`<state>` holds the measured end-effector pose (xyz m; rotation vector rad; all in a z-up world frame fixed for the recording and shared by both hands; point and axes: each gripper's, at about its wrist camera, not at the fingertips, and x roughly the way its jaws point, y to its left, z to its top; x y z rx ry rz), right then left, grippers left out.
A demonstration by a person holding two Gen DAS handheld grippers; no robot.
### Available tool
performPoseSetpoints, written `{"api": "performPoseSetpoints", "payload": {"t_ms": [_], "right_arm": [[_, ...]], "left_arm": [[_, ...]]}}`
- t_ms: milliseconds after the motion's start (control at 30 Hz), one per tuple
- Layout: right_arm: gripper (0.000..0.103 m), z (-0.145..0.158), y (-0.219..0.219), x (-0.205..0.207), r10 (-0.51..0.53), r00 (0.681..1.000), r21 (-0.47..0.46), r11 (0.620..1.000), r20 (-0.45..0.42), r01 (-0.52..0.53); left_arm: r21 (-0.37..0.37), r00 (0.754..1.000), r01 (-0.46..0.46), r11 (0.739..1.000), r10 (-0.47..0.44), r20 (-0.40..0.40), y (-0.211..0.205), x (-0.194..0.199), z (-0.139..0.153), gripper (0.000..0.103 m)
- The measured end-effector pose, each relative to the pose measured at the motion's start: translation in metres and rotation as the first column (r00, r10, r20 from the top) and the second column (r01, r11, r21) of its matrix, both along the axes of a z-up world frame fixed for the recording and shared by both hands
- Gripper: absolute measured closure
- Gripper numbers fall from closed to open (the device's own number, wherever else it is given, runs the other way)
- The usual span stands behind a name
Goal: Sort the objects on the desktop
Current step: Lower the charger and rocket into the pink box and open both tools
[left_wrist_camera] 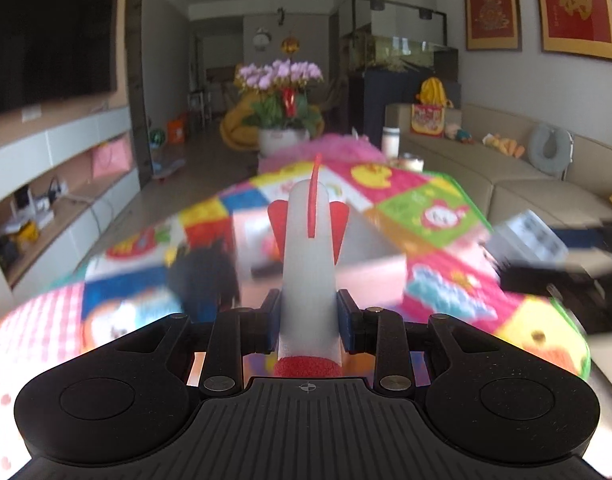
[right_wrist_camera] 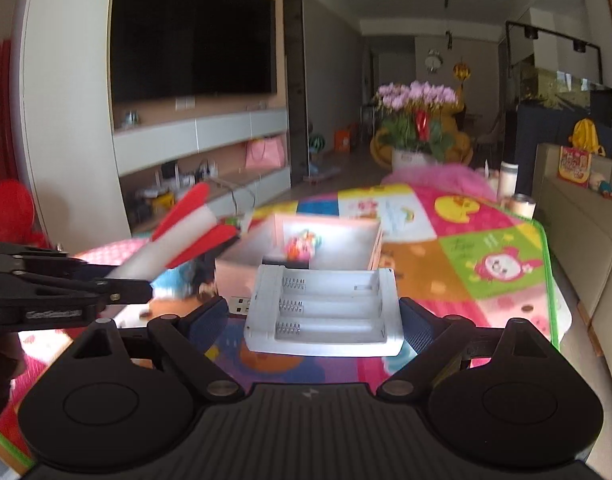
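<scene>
Living room first: a dark TV (right_wrist_camera: 192, 32) on the left wall, a sofa (left_wrist_camera: 518, 168) down the right, pink flowers (right_wrist_camera: 416, 94) at the far end. Filling the near ground, a table under a bright patchwork cloth (right_wrist_camera: 486, 240).

On that cloth, near centre, sits an open white box (right_wrist_camera: 306, 236) with a small colourful toy already inside. That box looks like the drop spot, and everything turns on it.

Right gripper (right_wrist_camera: 322, 312) has its jaws clamped on a white battery holder (right_wrist_camera: 322, 312), long axis lying crosswise between the fingers, springs facing up. The box lies dead ahead, just beyond the holder, so this hand is the nearer one and a short push forward should do it.

Left gripper (left_wrist_camera: 309, 320) comes in from the left, jaws pinched on a foam rocket (left_wrist_camera: 310, 252), white body, red fins, its long axis pointing straight out along the fingers. In the right view the rocket (right_wrist_camera: 178, 236) angles up toward the box's left wall, tail close to the rim but apart from it.

Motion blur hides the finer detail on the cloth.
</scene>
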<state>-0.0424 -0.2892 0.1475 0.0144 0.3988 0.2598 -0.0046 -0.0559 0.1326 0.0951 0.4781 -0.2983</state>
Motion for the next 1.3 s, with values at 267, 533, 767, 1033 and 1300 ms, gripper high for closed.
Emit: {"api": "performPoseSetpoints", "payload": {"t_ms": [267,533,767,1033,1300], "right_arm": [[0.012,-0.012,-0.017,0.029,-0.015,1.000,0.025,1.000,-0.011,0.016],[0.012,-0.031,-0.036,0.050,-0.073,0.995,0.016,0.997,-0.069,0.074],[0.012,-0.031,-0.016,0.078,-0.032,0.995,0.002,0.999,-0.092,0.032],[0.012,-0.002,0.045,0.157,0.058,0.992,0.001,0.998,-0.116,-0.059],[0.008,-0.008,0.085,0.190,0.079,0.979,0.043,0.997,-0.190,-0.072]], "left_arm": [[-0.050,0.999,0.049,0.998,-0.050,-0.016,-0.051,0.122,0.034,0.069],[-0.075,1.000,-0.012,0.997,0.013,0.009,-0.035,0.142,0.014,0.007],[0.068,0.997,-0.078,0.995,0.078,0.002,0.010,0.075,-0.046,0.002],[-0.036,0.979,-0.170,0.985,0.165,-0.119,0.063,0.034,-0.089,0.000],[-0.001,0.956,-0.274,0.962,0.272,-0.107,0.100,0.021,-0.104,0.000]]}}
